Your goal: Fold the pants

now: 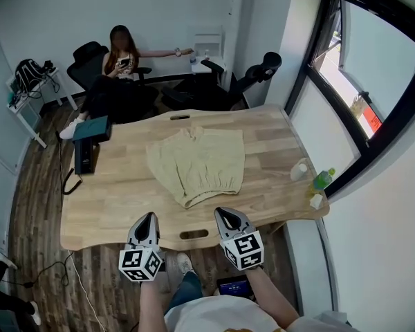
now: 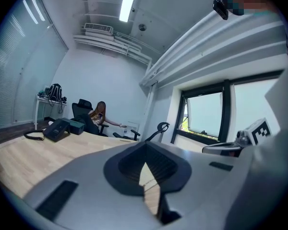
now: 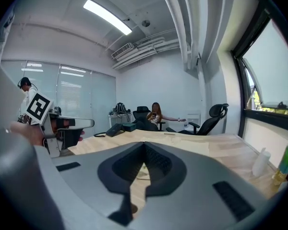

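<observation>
Left gripper [image 1: 149,220] and right gripper [image 1: 226,214]: jaws fully closed, nothing held. Both sit over the near edge of the table [image 1: 117,192]. Pants [image 1: 198,163] lie mid-table, just beyond them.

An office — black swivel chairs [image 1: 87,59] stand at the top of the head view behind a long wooden desk [image 1: 117,199], a black desk phone [image 1: 84,155] at its left edge. Strip lights [image 3: 107,16], ceiling pipes [image 3: 182,13] and blind-covered glass partitions [image 3: 74,95] fill the right gripper view's upper left.
</observation>
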`<state>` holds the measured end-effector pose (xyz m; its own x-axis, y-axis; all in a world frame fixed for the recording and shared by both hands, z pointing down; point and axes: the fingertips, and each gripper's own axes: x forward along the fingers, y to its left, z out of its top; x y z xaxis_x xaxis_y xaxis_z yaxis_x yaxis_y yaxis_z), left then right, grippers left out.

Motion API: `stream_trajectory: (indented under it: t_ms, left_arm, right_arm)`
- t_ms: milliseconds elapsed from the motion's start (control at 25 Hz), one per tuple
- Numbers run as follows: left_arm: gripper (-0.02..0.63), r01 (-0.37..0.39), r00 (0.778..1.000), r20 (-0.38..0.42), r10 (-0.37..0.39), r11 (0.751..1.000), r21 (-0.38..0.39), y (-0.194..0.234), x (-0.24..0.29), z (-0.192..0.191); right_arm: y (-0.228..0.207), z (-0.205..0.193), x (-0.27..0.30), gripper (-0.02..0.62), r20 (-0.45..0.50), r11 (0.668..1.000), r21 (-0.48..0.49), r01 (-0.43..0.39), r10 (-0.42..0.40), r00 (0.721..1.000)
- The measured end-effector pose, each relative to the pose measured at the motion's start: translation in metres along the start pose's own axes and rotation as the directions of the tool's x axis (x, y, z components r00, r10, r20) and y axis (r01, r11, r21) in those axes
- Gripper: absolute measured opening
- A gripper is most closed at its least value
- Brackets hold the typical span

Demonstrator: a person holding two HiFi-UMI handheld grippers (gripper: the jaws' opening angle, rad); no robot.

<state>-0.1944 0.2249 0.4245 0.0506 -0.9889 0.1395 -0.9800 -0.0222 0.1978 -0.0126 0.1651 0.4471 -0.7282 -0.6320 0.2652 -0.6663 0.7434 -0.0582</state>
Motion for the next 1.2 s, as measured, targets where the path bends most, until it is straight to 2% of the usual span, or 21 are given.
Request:
stream_trajectory:
  t_ms: [280,640,880,1080,1200]
  left_arm:
    - [0.007,0.016,0.999,-0.047,-0.013,0.998,0.059,0.049,0.076,0.017]
    - [0.007,0.042,0.997,-0.071,-0.038,0.997,0.061,0.103,0.141,0.033]
    - [0.008,0.055,0.996,-0.078,-0.052,0.998,0.043,0.131,0.167,0.031]
    - [0.008,0.055,0.995,-0.086,-0.052,0.998,0.033,0.14,0.181,0.026]
    - [0.008,0.053,0.995,-0.088,-0.05,0.998,0.031,0.142,0.188,0.027]
  right_arm:
    - [-0.017,0.013,0.079,0.006,-0.032,1.0,0.007,0.023,-0.023,0.999]
    - [-0.022,0.028,0.153,0.006,-0.047,0.998,0.054,0.043,-0.041,0.998]
    - [-0.02,0.031,0.177,0.006,-0.047,0.996,0.063,0.057,-0.054,0.997]
    - [-0.016,0.032,0.179,0.006,-0.036,0.993,0.108,0.047,-0.043,0.998]
    - [-0.014,0.034,0.181,0.006,-0.027,0.994,0.104,0.042,-0.04,0.999]
